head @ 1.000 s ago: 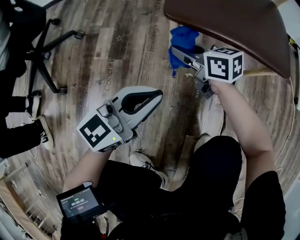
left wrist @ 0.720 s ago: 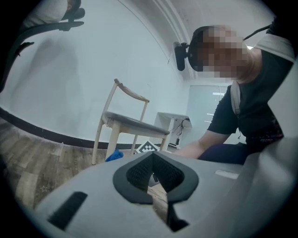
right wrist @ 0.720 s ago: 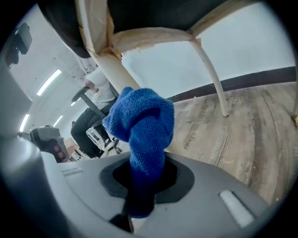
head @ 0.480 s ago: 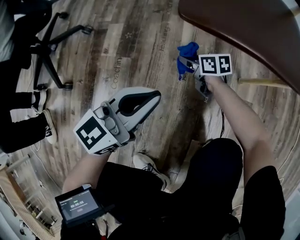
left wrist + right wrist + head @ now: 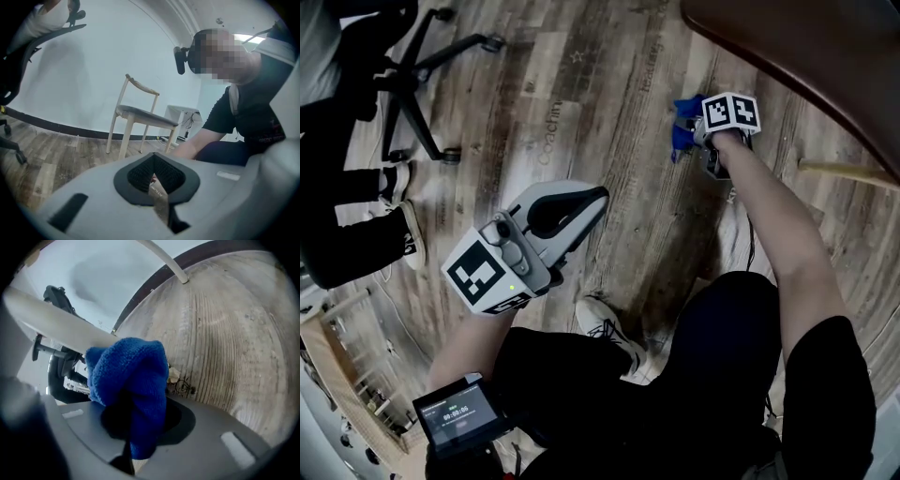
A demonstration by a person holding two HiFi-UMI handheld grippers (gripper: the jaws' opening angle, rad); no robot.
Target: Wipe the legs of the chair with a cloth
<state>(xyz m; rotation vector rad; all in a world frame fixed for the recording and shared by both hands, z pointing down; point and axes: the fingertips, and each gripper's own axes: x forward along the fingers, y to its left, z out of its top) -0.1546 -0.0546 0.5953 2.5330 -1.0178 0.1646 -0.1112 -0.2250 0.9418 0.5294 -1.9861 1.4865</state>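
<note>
The chair's brown seat (image 5: 806, 56) fills the head view's top right, with a pale wooden rung (image 5: 848, 173) below it. My right gripper (image 5: 692, 131) reaches low under the seat, shut on a blue cloth (image 5: 682, 127). In the right gripper view the blue cloth (image 5: 129, 380) bunches out of the jaws and lies against a pale chair leg (image 5: 61, 326); a second leg (image 5: 164, 261) slants behind it. My left gripper (image 5: 592, 202) hovers over the floor at centre left, shut and holding nothing, well away from the chair.
An office chair's black star base (image 5: 422, 66) stands at the top left, with another person's leg and shoe (image 5: 403, 234) beside it. A second wooden chair (image 5: 136, 115) stands by the wall in the left gripper view. A small screen device (image 5: 455, 412) sits at my left hip.
My right gripper has gone down and farther away under the seat, carrying the blue cloth along the chair leg. The left gripper has hardly moved.
</note>
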